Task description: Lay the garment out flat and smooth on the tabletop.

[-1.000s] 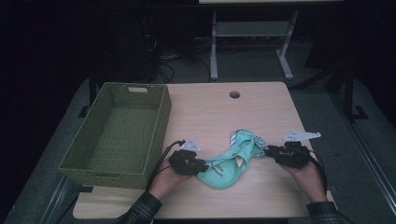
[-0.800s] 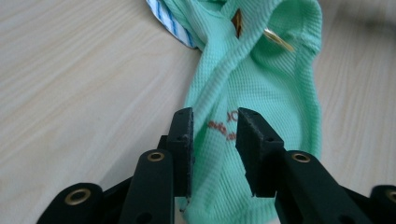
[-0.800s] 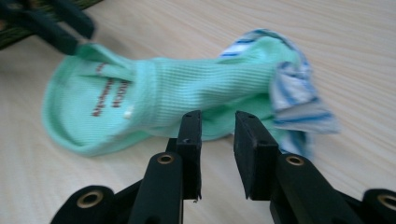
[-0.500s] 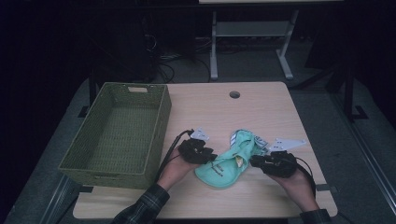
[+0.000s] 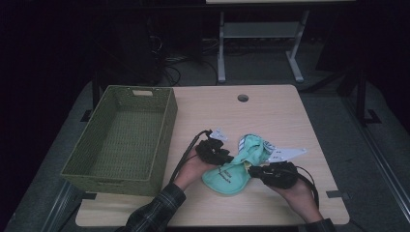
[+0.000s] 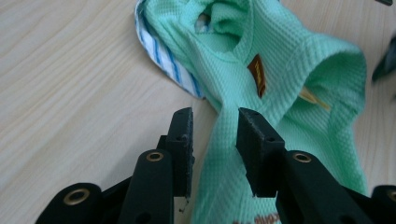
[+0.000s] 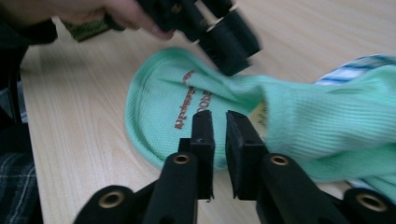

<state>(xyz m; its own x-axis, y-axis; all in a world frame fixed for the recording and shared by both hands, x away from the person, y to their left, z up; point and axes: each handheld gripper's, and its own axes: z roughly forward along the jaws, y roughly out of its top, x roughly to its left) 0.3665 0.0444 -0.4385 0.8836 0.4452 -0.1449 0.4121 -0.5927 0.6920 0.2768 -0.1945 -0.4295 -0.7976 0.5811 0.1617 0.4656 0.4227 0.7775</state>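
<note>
A mint-green garment (image 5: 231, 178) with a blue-striped lining and red print lies crumpled on the wooden table (image 5: 270, 116). My left gripper (image 5: 228, 157) reaches in from its left. In the left gripper view its jaws (image 6: 215, 126) have just been opening and straddle a narrow fold of the garment (image 6: 280, 70), and bare table shows beside the left pad. My right gripper (image 5: 250, 169) sits at the garment's lower right edge. Its jaws (image 7: 220, 119) have just been closing to a thin slit over the printed part of the garment (image 7: 159, 107). No pinched cloth is visible.
A green woven basket (image 5: 112, 181) stands with nothing in it on the table's left side, close to the left forearm. A cable hole (image 5: 242, 98) sits near the far edge. In the right gripper view the left gripper (image 7: 224, 39) shows blurred past the garment.
The left gripper has moved right and farther from the person, up against the garment. The right gripper has moved left and nearer the person, from the garment's right end to its lower edge.
</note>
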